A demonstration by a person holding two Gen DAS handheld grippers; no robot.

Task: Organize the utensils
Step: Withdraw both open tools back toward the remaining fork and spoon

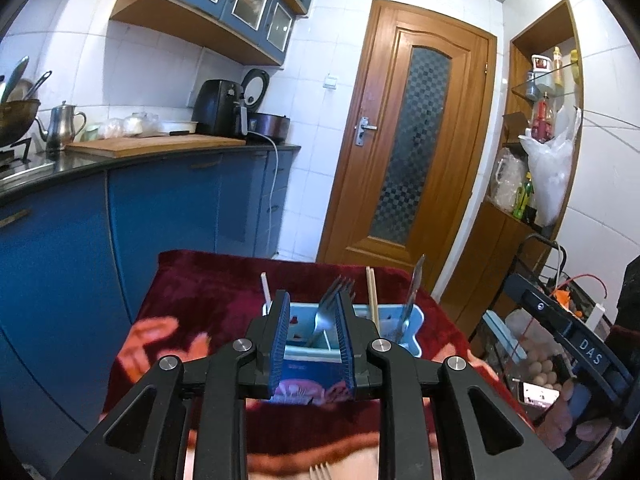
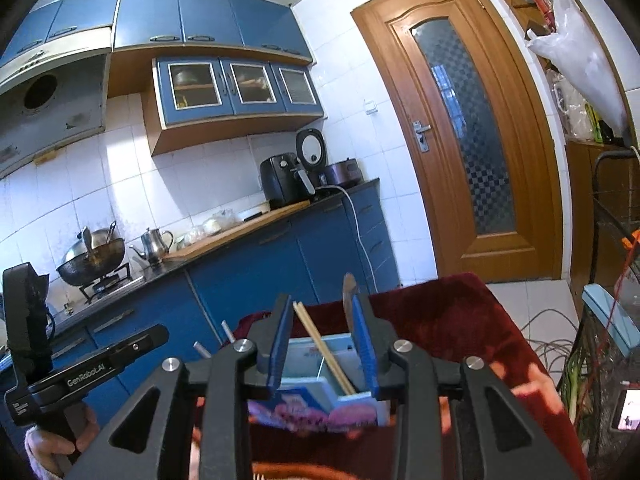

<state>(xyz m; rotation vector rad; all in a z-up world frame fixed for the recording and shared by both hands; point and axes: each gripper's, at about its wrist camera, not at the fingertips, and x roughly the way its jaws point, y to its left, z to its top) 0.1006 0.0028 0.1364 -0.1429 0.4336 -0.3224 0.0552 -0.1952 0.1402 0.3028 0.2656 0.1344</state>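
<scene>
A light-blue utensil holder (image 1: 412, 326) stands on a red patterned cloth (image 1: 208, 292). In the left wrist view it holds forks (image 1: 334, 300), wooden chopsticks (image 1: 373, 296), a knife (image 1: 414, 292) and a white stick (image 1: 266, 286). My left gripper (image 1: 313, 312) is open and empty, just in front of the holder. In the right wrist view the holder (image 2: 304, 364) shows chopsticks (image 2: 322, 346) and a knife blade (image 2: 349, 296). My right gripper (image 2: 323, 336) is open and empty, close in front of it. Another fork (image 1: 320, 471) lies on the cloth at the lower edge.
Blue kitchen cabinets (image 1: 160, 208) and a counter with a kettle (image 1: 60, 126) and an air fryer (image 1: 218, 108) lie to the left. A wooden door (image 1: 408, 140) is behind. A cluttered rack (image 1: 540, 360) stands to the right.
</scene>
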